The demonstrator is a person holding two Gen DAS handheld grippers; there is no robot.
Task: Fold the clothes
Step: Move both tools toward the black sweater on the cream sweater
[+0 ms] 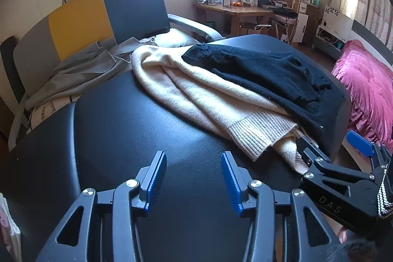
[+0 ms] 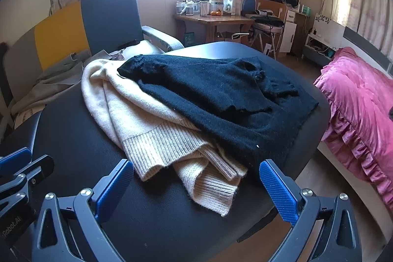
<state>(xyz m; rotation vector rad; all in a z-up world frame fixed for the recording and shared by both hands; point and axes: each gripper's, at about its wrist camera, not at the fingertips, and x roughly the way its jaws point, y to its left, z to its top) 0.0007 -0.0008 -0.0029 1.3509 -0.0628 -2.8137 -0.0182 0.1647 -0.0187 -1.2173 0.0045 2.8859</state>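
Claws, left (image 1: 194,182) and right (image 2: 196,190), gape wide, holding nothing.

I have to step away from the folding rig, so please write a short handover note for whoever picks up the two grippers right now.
Left gripper: open, empty, over the bare near part of the black padded surface.
Right gripper: open, empty, just short of the cream sweater's ribbed hem.
Clothes: the cream sweater lies bunched on the black surface; the black sweater lies on top of it, overlapping its far right side. Both are loose and rumpled.
Done: nothing folded yet as far as can be seen.
Left: separate the two garments, spread each one flat, fold both.
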